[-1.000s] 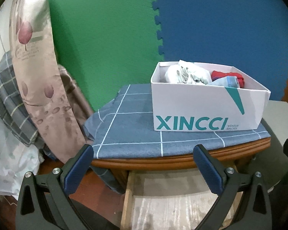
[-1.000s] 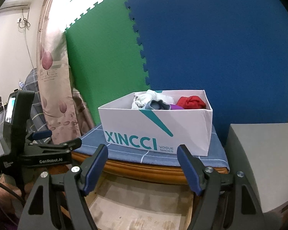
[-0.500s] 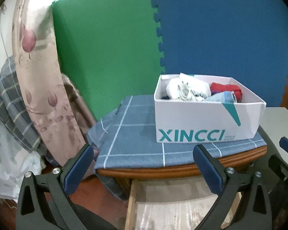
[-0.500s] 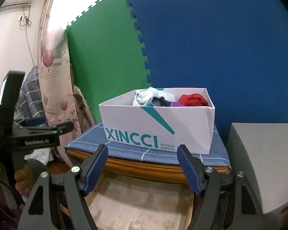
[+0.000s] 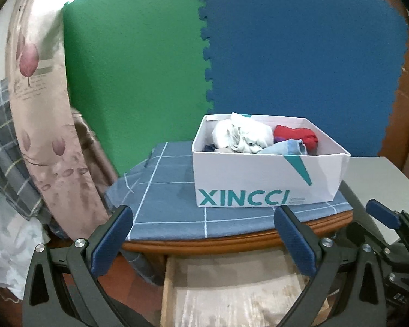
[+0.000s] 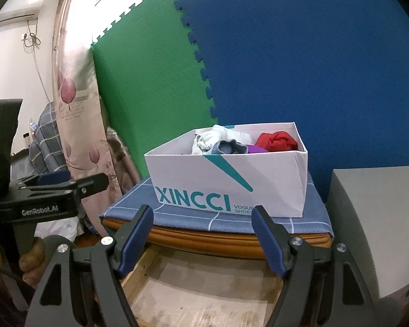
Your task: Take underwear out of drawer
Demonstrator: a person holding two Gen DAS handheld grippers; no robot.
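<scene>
A white XINCCI shoe box [image 5: 261, 179] stands on the blue checked cloth of a wooden table [image 5: 231, 241]. It holds crumpled underwear: a white piece [image 5: 242, 136], a red one [image 5: 297, 136] and a light blue one [image 5: 286, 147]. Under the table edge an open wooden drawer [image 5: 231, 288] shows only its bare bottom. My left gripper [image 5: 201, 218] is open and holds nothing, short of the table's front edge. My right gripper [image 6: 201, 215] is open too, over the drawer [image 6: 204, 286] and facing the box [image 6: 226, 185]. Each gripper shows at the edge of the other's view.
Green [image 5: 136, 68] and blue [image 5: 300, 54] foam mats form the wall behind the table. A flowered curtain [image 5: 41, 109] and checked bedding [image 5: 2, 141] hang at the left. A grey block [image 6: 376, 218] stands right of the table. A hand [image 6: 30, 259] grips the left tool's handle.
My left gripper has risen a little, so the box sits lower in its view and the right gripper shows more at its right edge. The right gripper has kept still.
</scene>
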